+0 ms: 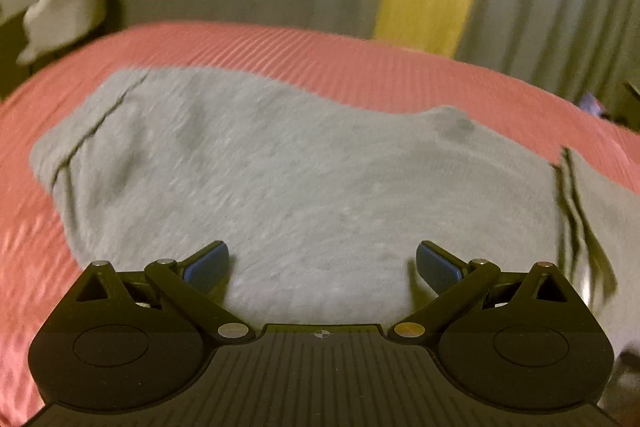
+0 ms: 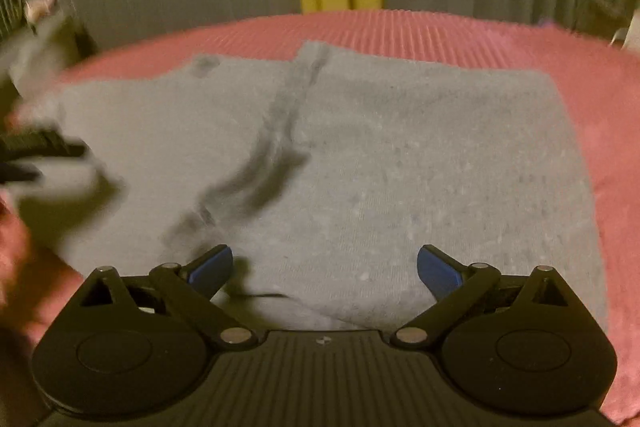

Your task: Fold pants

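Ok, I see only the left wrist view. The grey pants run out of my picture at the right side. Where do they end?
Observer: In the right wrist view the pants end in a straight edge, with the red bedcover beyond it.
Operator: And the right gripper, is it holding cloth?
Observer: No. The right gripper is open, its blue pads apart above the cloth, with nothing pinched.
Operator: Can you see my left gripper from there?
Observer: Yes, the left gripper shows blurred at the left edge, over the left part of the pants.
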A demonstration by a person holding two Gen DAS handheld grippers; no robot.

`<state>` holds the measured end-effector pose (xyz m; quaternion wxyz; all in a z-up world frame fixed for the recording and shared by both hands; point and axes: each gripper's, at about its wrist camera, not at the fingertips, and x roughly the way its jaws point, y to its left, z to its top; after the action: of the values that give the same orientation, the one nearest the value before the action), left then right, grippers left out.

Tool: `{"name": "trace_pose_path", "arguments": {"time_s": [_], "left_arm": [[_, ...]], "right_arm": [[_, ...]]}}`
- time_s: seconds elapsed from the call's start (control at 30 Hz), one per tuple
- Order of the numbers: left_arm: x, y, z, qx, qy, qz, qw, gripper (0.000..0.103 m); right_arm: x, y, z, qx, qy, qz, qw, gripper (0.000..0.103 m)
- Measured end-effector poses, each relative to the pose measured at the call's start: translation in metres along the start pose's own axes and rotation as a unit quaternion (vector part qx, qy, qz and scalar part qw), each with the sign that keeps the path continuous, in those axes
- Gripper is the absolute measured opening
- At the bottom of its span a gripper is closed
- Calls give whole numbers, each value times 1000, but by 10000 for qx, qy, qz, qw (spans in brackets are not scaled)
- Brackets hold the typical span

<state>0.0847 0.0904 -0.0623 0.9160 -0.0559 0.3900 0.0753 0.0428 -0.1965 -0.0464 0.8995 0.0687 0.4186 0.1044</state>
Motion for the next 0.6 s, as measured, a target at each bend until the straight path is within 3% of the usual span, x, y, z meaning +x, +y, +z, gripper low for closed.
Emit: {"name": "trace_pose_path", "arguments": {"time_s": [0.07,0.17,0.33,0.43,0.53,0.57,0.6], "left_arm": [[-12,-17,0,442,-214,-271,9984,103],[-22,-49,1,1028,-294,-754,9914,103],[-4,-100,7,1001,418,-1935,9751,102],[17,-127,10,830,969,-2426,9617,102],[48,-145,12,658,1725,-2763,9432,102],[57,-149,12,600,1948,-2835,9371,101],[63,-149,12,566,2010,-2865,9350,93]], "right_arm": [[-13,-17,6,521,-204,-81,9984,99],[-31,-46,10,1020,-510,-811,9902,99],[-48,-78,4,1032,-673,-1956,9729,99],[-50,-104,1,1771,-653,-1587,9691,99],[-37,-111,0,1960,-495,-1491,9679,99],[-33,-109,-1,1945,-423,-1452,9692,99],[-31,-107,-3,1916,-382,-1410,9706,99]]}}
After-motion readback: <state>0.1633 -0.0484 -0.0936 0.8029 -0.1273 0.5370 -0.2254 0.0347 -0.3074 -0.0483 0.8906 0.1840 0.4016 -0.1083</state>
